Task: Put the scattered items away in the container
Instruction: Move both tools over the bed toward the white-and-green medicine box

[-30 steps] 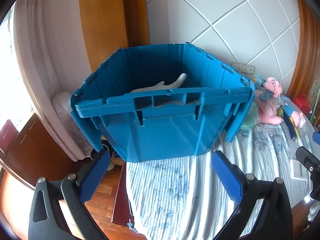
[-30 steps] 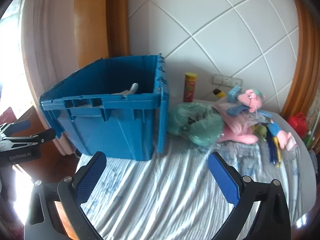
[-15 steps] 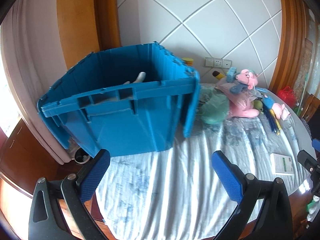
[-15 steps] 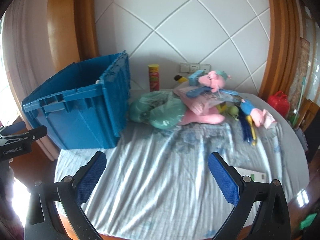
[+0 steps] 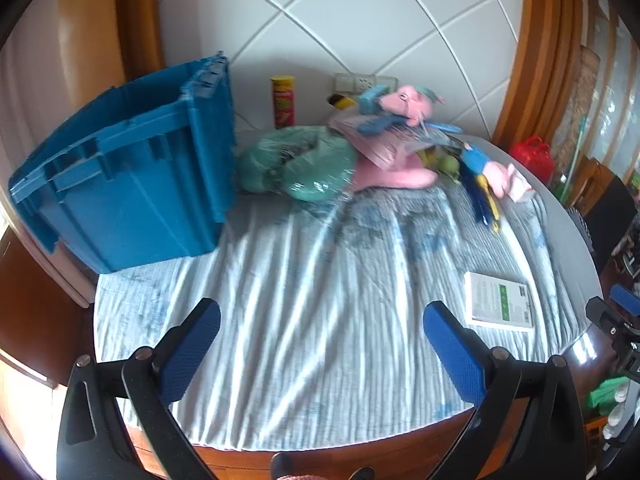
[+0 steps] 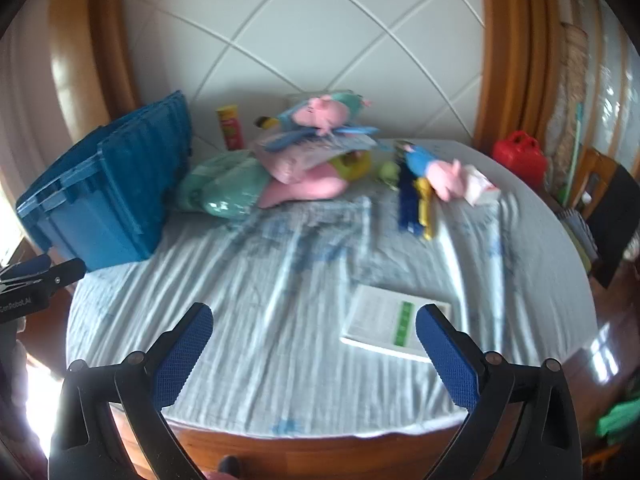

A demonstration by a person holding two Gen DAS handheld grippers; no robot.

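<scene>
A blue plastic crate [image 5: 128, 184] [image 6: 108, 196] stands at the table's left edge. Scattered items lie at the back: a pink plush toy [image 5: 400, 168] [image 6: 308, 188], a green bag [image 5: 304, 168] [image 6: 224, 188], a red-and-yellow chips can [image 5: 283, 100] [image 6: 230, 126], a blue-and-yellow toy [image 5: 482, 196] [image 6: 414, 204] and a small pink box [image 6: 480, 190]. A white booklet with a green stripe [image 5: 500, 300] [image 6: 394, 320] lies at the front right. My left gripper [image 5: 320, 344] is open and empty above the cloth. My right gripper [image 6: 314, 344] is open and empty, its right finger beside the booklet.
The round table wears a striped blue-white cloth [image 5: 320, 300] with a wooden rim [image 6: 320, 446] at the front. A tiled wall is behind. A red object [image 6: 518, 156] and a chair [image 6: 608, 200] stand off the right side.
Both views have swung right, away from the crate and back from it. The crate has slid to the left of frame, and the booklet and table front have come into view.
</scene>
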